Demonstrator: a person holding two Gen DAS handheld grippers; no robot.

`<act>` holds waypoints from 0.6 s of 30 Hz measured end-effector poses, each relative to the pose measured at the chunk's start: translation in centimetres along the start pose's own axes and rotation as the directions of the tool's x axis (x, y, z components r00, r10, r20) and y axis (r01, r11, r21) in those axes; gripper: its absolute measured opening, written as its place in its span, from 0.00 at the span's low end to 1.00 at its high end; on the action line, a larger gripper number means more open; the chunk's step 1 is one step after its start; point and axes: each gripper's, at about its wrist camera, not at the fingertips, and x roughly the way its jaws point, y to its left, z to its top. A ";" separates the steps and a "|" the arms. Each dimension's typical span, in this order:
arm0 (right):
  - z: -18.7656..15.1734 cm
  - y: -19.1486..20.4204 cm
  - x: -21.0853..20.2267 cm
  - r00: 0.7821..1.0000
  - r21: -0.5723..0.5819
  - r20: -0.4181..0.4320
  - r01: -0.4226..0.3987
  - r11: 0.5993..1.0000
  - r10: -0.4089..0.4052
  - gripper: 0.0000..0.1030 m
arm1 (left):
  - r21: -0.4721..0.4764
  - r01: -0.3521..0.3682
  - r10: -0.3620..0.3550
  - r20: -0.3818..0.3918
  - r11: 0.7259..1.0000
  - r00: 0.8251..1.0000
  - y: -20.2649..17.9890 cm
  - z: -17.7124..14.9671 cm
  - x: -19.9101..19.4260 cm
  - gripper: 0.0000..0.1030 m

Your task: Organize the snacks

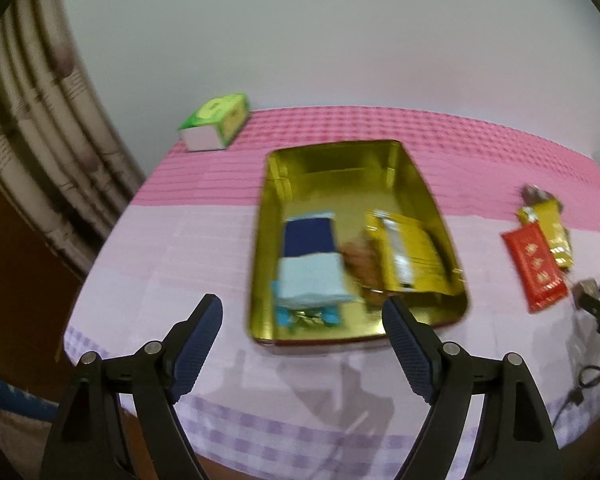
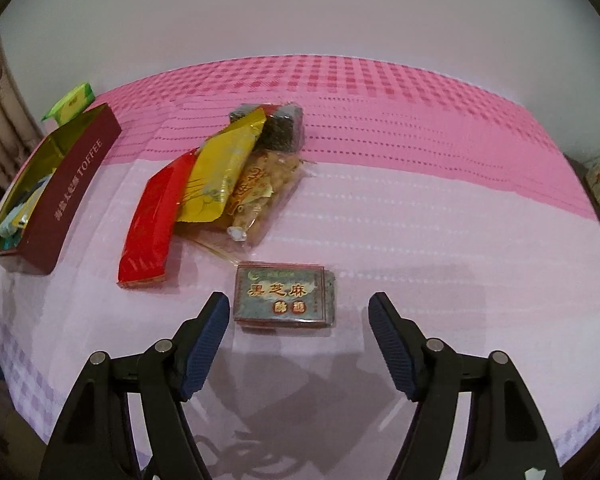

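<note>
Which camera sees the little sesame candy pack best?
The right wrist view: the black sesame candy pack lies flat just ahead of the open right gripper, label readable. The left wrist view does not show it clearly; only a blurred shape appears at its right edge.

Surface (image 2: 420, 220) w/ pink checked cloth: toffee tin (image 2: 74, 192) at left, green box (image 1: 216, 122) behind it, snack packets (image 2: 220, 176) piled mid (overlapping), sesame pack (image 2: 285, 295) in front.
</note>
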 end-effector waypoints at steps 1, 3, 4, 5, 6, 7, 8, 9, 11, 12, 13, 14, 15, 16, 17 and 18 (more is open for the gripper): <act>0.1 -0.1 0.2 1.000 0.004 -0.001 -0.007 1.000 0.007 0.65 | 0.013 0.011 -0.011 -0.003 1.000 1.000 -0.8 0.0 0.0 0.80; 0.0 -0.1 0.3 1.000 0.002 -0.001 -0.013 1.000 0.013 0.61 | 0.042 0.033 -0.032 -0.008 0.999 0.999 -2.7 0.1 0.0 0.80; 0.0 0.0 0.4 1.000 -0.001 -0.002 -0.019 1.000 0.019 0.59 | 0.058 0.040 -0.040 -0.007 0.998 0.999 -3.7 0.2 0.0 0.80; 0.0 0.0 0.6 1.000 -0.005 -0.002 -0.021 1.000 0.021 0.56 | 0.070 0.045 -0.045 -0.004 0.997 0.999 -4.5 0.2 0.1 0.81; 0.0 0.2 0.7 1.000 -0.013 -0.003 -0.022 1.000 0.022 0.54 | 0.081 0.048 -0.048 -0.001 0.996 0.999 -5.2 0.2 0.3 0.81; 0.0 0.2 0.7 1.000 -0.019 -0.004 -0.024 1.000 0.024 0.52 | 0.089 0.049 -0.049 -0.002 0.995 0.999 -5.9 0.3 0.4 0.81; 0.1 0.4 0.9 1.000 -0.025 -0.003 -0.025 0.999 0.024 0.48 | 0.098 0.058 -0.058 -0.008 0.994 0.998 -6.7 0.4 0.6 0.81; 0.1 0.5 0.8 1.000 -0.035 0.003 -0.021 0.999 0.021 0.45 | 0.101 0.069 -0.068 -0.012 0.992 0.998 -7.2 0.5 0.7 0.81; 0.1 0.5 0.8 1.000 -0.043 0.004 -0.017 0.999 0.017 0.45 | 0.104 0.090 -0.088 -0.019 0.991 0.996 -8.3 0.7 1.0 0.81; 0.1 0.4 0.8 1.000 -0.044 0.004 -0.018 0.999 0.018 0.44 | 0.105 0.098 -0.096 -0.020 0.990 0.995 -8.7 0.8 1.0 0.81; 0.1 0.3 0.8 1.000 -0.048 0.007 -0.013 0.999 0.013 0.44 | 0.105 0.104 -0.102 -0.023 0.989 0.995 -9.1 0.9 1.1 0.81; 0.1 0.2 0.8 1.000 -0.054 0.010 -0.005 0.999 0.006 0.44 | 0.105 0.114 -0.112 -0.027 0.988 0.993 -9.6 1.0 1.3 0.81; 0.1 0.0 0.8 1.000 -0.063 0.014 0.006 0.998 -0.005 0.44 | 0.107 0.124 -0.121 -0.031 0.987 0.992 -9.9 1.0 1.4 0.81; 0.1 -0.2 0.8 1.000 -0.067 0.016 0.015 0.998 -0.014 0.44 | 0.109 0.131 -0.128 -0.035 0.985 0.991 -10.3 1.1 1.5 0.81; 0.1 -0.6 0.7 0.999 -0.069 0.022 0.028 0.997 -0.026 0.44 | 0.113 0.139 -0.135 -0.041 0.984 0.990 -11.0 1.1 1.7 0.81; 0.1 -1.0 0.7 0.999 -0.070 0.028 0.043 0.997 -0.041 0.44 | 0.117 0.144 -0.140 -0.044 0.983 0.989 -11.3 1.2 1.8 0.81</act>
